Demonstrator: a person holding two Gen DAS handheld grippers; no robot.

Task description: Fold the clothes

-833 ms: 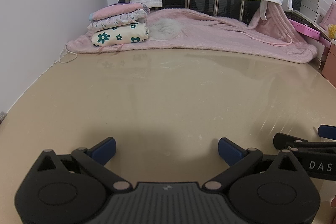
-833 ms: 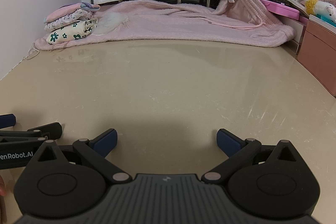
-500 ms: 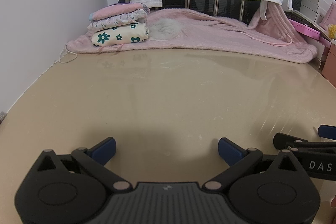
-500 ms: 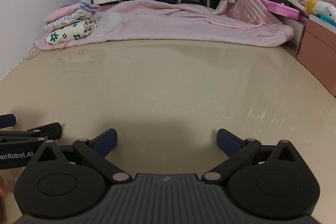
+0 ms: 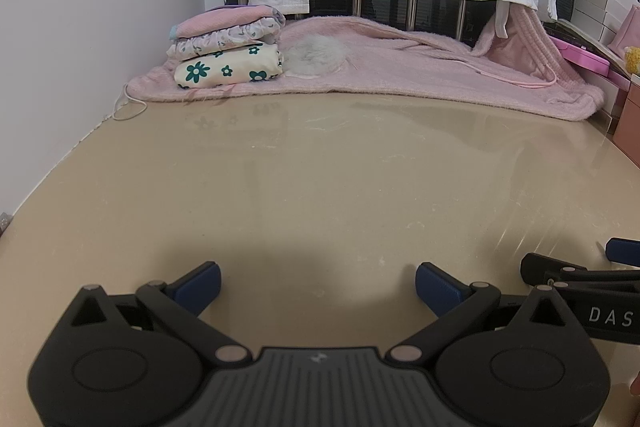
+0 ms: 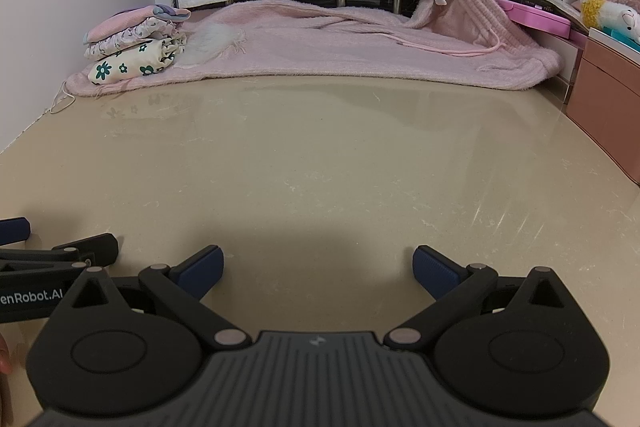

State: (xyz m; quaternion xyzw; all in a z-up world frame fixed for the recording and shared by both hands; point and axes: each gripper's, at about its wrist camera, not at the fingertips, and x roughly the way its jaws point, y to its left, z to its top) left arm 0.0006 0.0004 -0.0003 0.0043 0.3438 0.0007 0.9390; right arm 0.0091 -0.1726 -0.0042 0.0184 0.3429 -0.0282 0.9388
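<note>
Both tools, left tool point(image 5: 318, 281) and right tool point(image 6: 316, 267), spread wide, nothing grasped. Fluffy pink garment point(image 5: 420, 67) far off; folded stack point(image 5: 226, 53) risks being toppled when garment dragged.

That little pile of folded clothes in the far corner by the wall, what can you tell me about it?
The pile of folded clothes holds three neatly folded pieces: a plain pink one on top, a pale one with small flowers and a frilly edge in the middle, and a cream one with dark green flowers at the bottom. All look like soft fabric. It rests on the fluffy pink blanket at the table's far left, close to the white wall, with a grey fluffy tuft just beside it.
</note>
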